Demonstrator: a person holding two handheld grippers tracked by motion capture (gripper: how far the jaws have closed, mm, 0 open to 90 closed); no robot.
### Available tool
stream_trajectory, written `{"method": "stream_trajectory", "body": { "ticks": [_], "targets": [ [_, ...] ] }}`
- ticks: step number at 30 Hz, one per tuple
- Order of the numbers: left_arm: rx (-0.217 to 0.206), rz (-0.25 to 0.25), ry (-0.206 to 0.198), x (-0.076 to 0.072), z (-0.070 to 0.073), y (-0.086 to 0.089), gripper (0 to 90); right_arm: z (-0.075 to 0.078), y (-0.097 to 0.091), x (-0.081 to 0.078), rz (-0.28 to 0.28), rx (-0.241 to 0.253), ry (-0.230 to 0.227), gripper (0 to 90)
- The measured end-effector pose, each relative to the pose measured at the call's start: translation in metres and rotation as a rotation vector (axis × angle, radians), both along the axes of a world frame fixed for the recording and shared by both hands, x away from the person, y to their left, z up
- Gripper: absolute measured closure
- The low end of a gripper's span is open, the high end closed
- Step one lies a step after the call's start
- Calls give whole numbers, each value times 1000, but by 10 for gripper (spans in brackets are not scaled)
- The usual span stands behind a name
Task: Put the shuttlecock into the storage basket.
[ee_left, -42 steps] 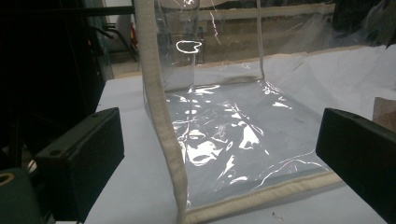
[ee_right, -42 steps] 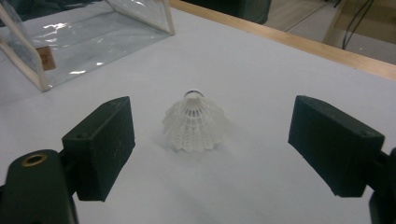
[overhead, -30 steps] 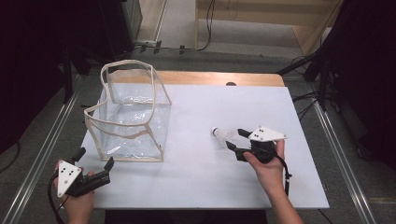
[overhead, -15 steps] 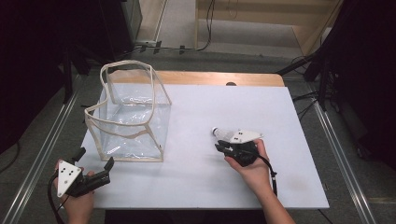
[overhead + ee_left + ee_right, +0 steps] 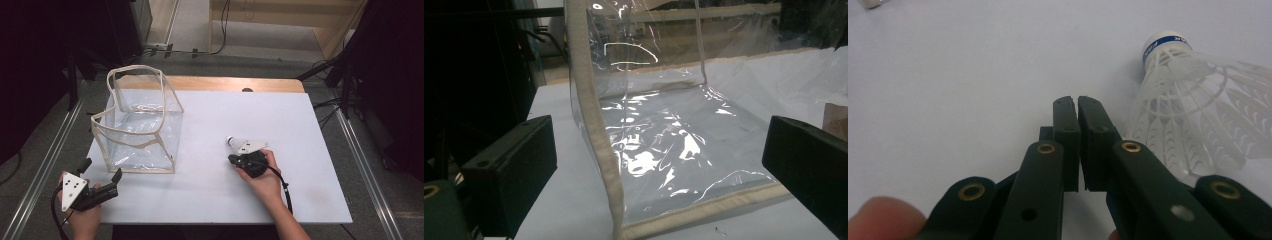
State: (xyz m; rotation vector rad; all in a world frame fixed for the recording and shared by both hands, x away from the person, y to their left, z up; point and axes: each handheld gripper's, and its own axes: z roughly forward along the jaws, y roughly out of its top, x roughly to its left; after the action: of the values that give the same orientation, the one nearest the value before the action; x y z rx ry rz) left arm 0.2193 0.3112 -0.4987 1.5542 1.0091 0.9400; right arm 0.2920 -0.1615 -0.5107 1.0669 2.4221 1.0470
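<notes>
Right gripper view: a white feathered shuttlecock with a blue band round its white cork lies on its side on the white table top, just beside the right gripper, on the right of that view. The two black jaws have just been closing and now stand pressed together with nothing between them — the shuttlecock rests outside them, against the outer flank of one jaw. High view: the shuttlecock's cork peeps out beyond the right gripper, right of the table's middle. Well apart to the left stands a clear plastic bag with cream fabric edging, upright and open at the top. The left gripper rests at the near left corner, jaws spread wide and empty, pointing at the bag's near corner.
</notes>
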Motion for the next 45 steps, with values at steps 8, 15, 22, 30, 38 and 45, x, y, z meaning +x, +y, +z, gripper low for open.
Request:
{"method": "stream_trajectory", "body": {
  "ticks": [8,15,22,30,38,45],
  "targets": [
    [7,-1,1,0,0,-1,16,-4,-4,5,-31,-11,22,859],
    [-2,2,-3,0,0,0,16,-6,-11,11,-55,-2,29,867],
    [-6,1,-2,-1,0,1,16,-7,-22,21,-91,18,37,877],
    [-6,-1,-3,-1,0,1,16,-7,-27,32,-108,24,39,878],
    [-2,-3,-6,-1,0,0,17,-1,-37,52,-145,30,36,879],
    [-2,-3,-7,-1,0,0,16,-1,-41,67,-157,43,41,879]
  ]
}}
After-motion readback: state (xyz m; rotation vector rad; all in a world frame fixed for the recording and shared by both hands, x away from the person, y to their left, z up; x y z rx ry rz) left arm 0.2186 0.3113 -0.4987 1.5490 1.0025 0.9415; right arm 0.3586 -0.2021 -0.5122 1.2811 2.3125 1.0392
